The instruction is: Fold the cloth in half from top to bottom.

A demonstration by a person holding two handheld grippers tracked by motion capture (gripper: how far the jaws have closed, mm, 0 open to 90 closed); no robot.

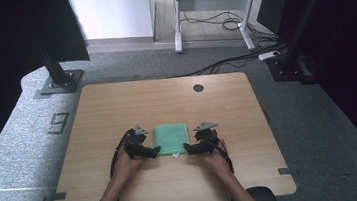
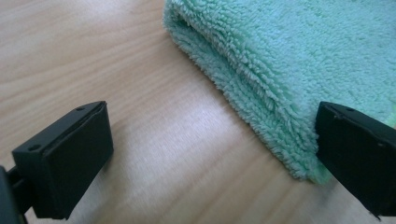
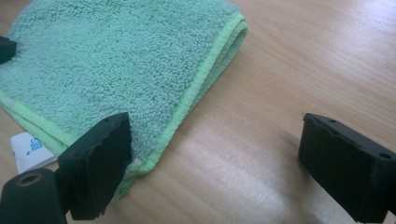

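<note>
Fluffy green folded towel, rectangular.

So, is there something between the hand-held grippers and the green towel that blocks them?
Nothing visible does. The left hand-held gripper and the right hand-held gripper sit at the near corners of the folded green towel, both with jaws wide open. Bare wooden table lies around it. A small white label sticks out at the near edge.

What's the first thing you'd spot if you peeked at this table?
The fluffy green towel, folded flat near the front middle of the wooden table. Next, the left gripper and right gripper, one at each of the towel's near corners, both with jaws wide open. A small white tag pokes out under the towel's near edge.
</note>
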